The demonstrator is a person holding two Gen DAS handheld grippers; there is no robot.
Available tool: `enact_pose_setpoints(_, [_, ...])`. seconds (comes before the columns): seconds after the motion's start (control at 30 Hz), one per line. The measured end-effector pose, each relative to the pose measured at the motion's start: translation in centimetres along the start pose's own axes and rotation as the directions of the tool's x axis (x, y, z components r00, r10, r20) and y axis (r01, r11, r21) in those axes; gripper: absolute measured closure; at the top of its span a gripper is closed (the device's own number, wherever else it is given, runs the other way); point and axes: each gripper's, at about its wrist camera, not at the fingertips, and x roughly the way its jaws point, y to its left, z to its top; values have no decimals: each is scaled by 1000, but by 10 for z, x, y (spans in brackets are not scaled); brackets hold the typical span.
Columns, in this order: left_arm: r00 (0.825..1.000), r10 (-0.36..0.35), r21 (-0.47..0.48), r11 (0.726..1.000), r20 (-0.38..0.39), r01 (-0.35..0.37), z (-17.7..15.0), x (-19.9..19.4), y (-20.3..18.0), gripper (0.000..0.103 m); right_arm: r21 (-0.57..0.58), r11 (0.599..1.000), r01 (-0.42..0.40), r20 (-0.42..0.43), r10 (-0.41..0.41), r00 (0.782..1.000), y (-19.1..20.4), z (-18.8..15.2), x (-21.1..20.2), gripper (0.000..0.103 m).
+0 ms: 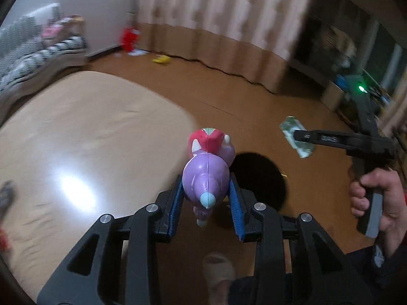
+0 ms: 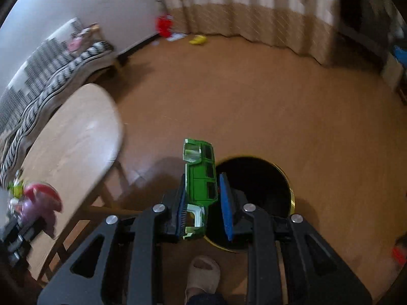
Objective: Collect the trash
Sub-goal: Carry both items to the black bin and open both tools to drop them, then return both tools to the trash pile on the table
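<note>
My left gripper (image 1: 206, 190) is shut on a purple and red toy figure (image 1: 207, 170), held in the air beside the table edge and left of a black round bin (image 1: 259, 180) on the floor. The toy also shows at the left of the right wrist view (image 2: 38, 203). My right gripper (image 2: 203, 193) holds a green toy truck (image 2: 201, 178) above the left rim of the bin (image 2: 257, 185). The left pad touches the truck; a gap shows at the right pad. The right gripper also shows in the left wrist view (image 1: 300, 137) with the truck (image 1: 296, 139).
A round beige wooden table (image 1: 76, 139) stands to the left, also in the right wrist view (image 2: 73, 137). A striped sofa (image 2: 51, 76) is behind it. A red object (image 2: 164, 25) and a yellow object (image 2: 198, 40) lie by the curtain (image 2: 254, 12). My slippered foot (image 2: 203, 274) is below.
</note>
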Motion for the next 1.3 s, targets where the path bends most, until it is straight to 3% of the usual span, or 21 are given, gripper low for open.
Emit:
enact_pose_setpoints(0.17, [996,-63,54,996,-62,66,1,60,-49,70,126,992,-6,-91,17,996,-57,0,26,79])
enact_pose_setpoints(0.3, [992,-70,73,994,-104,78,1,96,-53,70,152,988,7,-127,12,992,-67,-2,37,79])
enact_pose_setpoints(0.5, [988,-80,60,994,-129,89,4,117,-55,70,177,984,26,-130,-3,992,-72,1,40,78])
enact_pose_setpoints(0.63, [985,-92,49,994,-147,100,3,125,-64,70,210,977,30,-112,-7,994,-76,4,42,40])
enact_pose_setpoints(1.1, [973,-123,36,991,-193,133,3,176,-90,69,290,957,27,-44,-14,999,-93,6,26,34])
enact_pose_setpoints(1.17, [973,-120,43,990,-196,131,3,185,-93,64,284,958,31,-42,-20,999,-91,7,25,33])
enact_pose_setpoints(1.23, [973,-122,44,990,-194,133,3,188,-91,42,280,959,34,-37,-25,999,-89,7,24,33])
enact_pose_setpoints(1.3, [977,-125,45,990,-173,135,4,185,-91,36,277,960,33,-33,-24,999,-87,7,24,32])
